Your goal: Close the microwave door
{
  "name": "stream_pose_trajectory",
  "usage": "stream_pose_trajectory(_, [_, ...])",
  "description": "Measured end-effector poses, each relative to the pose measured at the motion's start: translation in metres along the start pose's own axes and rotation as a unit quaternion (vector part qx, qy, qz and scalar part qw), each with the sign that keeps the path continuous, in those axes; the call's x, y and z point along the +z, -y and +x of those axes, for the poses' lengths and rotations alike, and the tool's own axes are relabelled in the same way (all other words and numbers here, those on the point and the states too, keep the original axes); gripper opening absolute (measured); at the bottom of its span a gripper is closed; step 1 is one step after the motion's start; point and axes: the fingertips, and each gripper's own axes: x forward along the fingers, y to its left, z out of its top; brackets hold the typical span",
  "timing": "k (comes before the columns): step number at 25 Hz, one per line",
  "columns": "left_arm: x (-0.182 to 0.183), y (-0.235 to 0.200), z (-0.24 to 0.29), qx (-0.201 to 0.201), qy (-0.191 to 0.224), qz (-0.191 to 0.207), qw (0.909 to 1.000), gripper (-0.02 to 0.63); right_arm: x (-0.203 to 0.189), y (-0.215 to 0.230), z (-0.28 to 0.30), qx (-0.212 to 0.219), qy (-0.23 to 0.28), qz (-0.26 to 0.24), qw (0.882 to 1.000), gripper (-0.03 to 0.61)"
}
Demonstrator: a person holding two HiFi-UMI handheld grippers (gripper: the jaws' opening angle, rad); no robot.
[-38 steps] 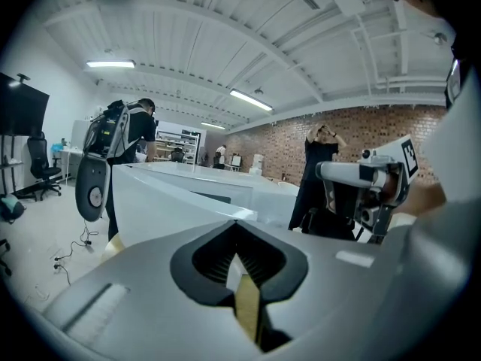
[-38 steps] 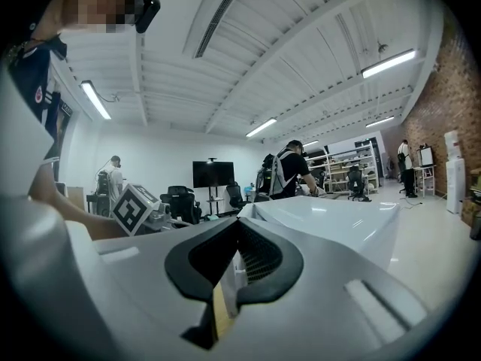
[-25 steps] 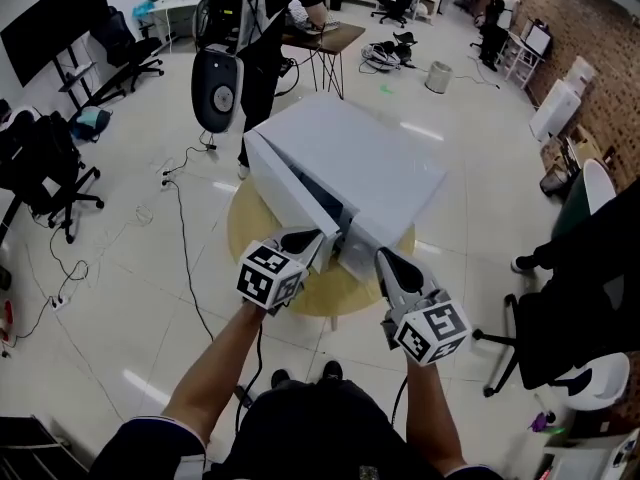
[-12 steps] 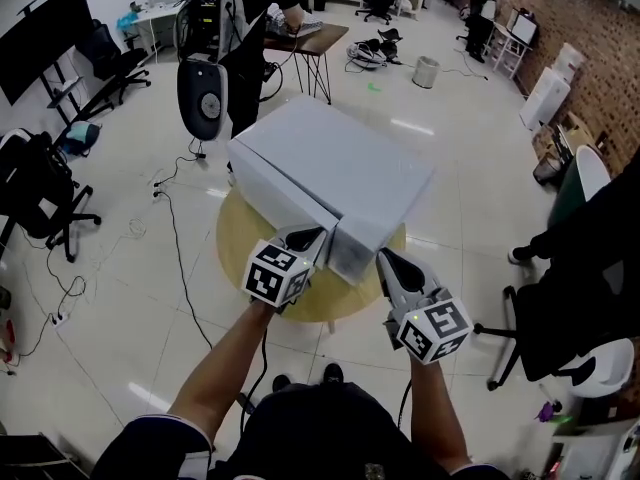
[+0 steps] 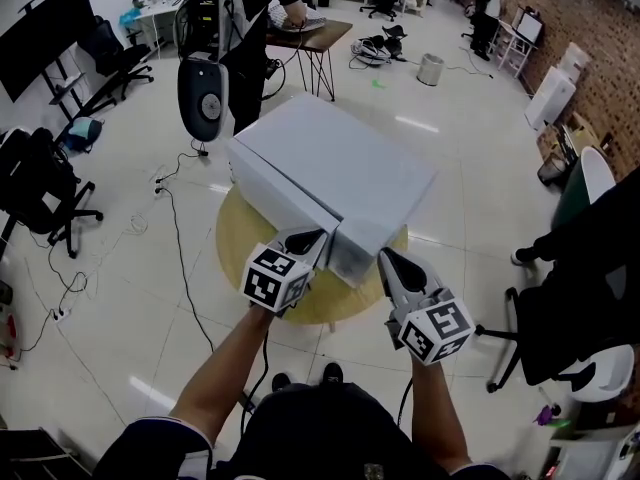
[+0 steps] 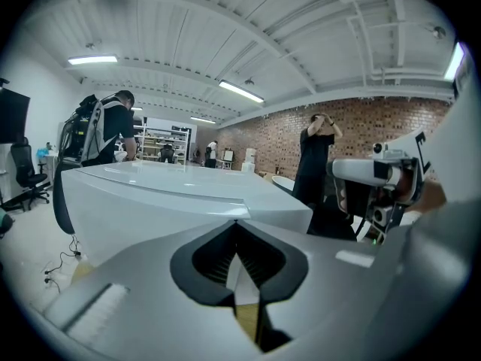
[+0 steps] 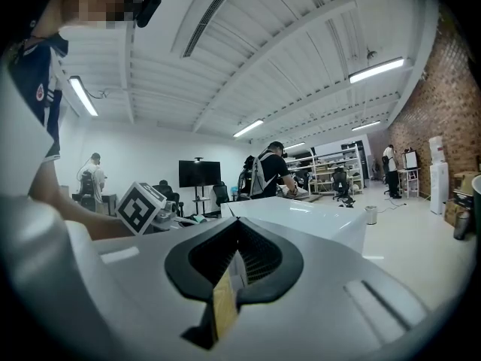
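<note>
A white microwave (image 5: 345,163) stands on a small round wooden table (image 5: 236,240), and its door (image 5: 283,200) lies flush with the front. My left gripper (image 5: 314,239) is shut with its tips at the lower front corner of the door, holding nothing. Just right of that corner my right gripper (image 5: 386,259) is also shut and empty. In the left gripper view the microwave (image 6: 173,194) fills the space beyond the left gripper (image 6: 239,265). In the right gripper view the microwave (image 7: 301,218) sits beyond the right gripper (image 7: 233,265).
A person with a backpack (image 5: 240,13) stands behind the table by a small desk (image 5: 318,38). A dark oval device (image 5: 203,90) hangs near the microwave's far left. Office chairs (image 5: 40,183) stand at the left, another chair (image 5: 585,308) at the right. Cables (image 5: 172,223) trail over the floor.
A second ago the microwave door stood ajar with the dark inside showing; it has swung flush against the front. Both grippers stay shut near its lower front corner.
</note>
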Motion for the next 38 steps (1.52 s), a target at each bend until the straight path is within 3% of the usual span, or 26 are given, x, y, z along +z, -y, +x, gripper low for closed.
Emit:
stream_pose_trajectory(12, [0.008,0.004,0.016,0.013,-0.009,0.010,0.9998,0.012,0.008,0.017,-0.004,-0.001,0.013,0.006,1.000,0.002])
stream_pose_trajectory(24, [0.033,0.013,-0.024,0.023,0.036,0.007,0.9991,0.012,0.010,-0.001,0.016,0.031,0.014,0.006,0.999,0.002])
stream_pose_trajectory(38, [0.064,0.008,-0.084,0.034,0.093,0.006,0.9951,0.012,0.025,-0.051,0.056,0.086,0.021,-0.022,0.996,0.002])
